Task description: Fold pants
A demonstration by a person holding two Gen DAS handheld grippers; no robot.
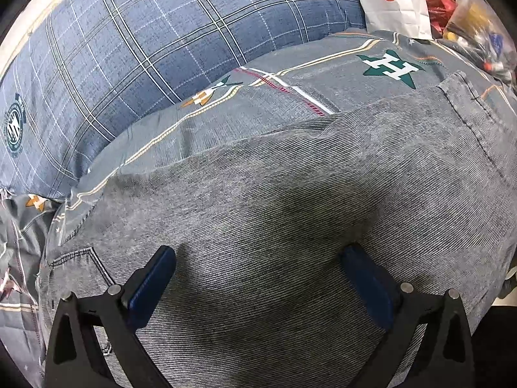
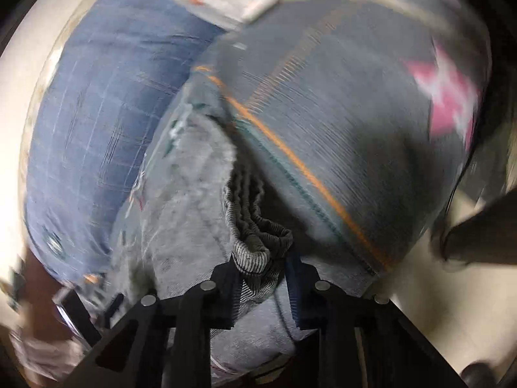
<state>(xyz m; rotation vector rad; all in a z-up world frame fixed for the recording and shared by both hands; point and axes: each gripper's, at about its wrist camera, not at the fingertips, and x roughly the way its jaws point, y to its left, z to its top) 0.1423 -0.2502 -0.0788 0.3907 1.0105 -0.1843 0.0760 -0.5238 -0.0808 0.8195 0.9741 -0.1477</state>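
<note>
Much of the right wrist view is smeared by motion blur, and only the fabric nearest the lens reads clearly: a bunched, ribbed fold of the grey pants point(image 2: 255, 242) pinched between the jaws of the right gripper point(image 2: 263, 278), which are clamped on it. To the left in that view lies a blue checked pillow point(image 2: 106, 123), its pattern streaked; a pale blur at the top edge cannot be identified. To the right a grey quilt point(image 2: 339, 123) with an orange line and a pink star mark rises behind the held fold, and a dark shape at the far right edge is too blurred to name.

The left wrist view is sharp. The left gripper point(image 1: 258, 265) hovers over the pants point(image 1: 274, 210), its blue-padded jaws wide apart, nothing between them but the cloth spread flat below. A stitched pocket corner shows at the lower left, cut off by the gripper's black frame. The pillow point(image 1: 129, 48) sits at upper left, bearing a round green crest near the edge. The quilt point(image 1: 323, 74), printed with a green star, lies under the pants, covering the bed. At upper right a white paper bag point(image 1: 394, 0) with an orange logo stands beside a heap of coloured packets point(image 1: 468, 9), partly cropped by the lens rim.
</note>
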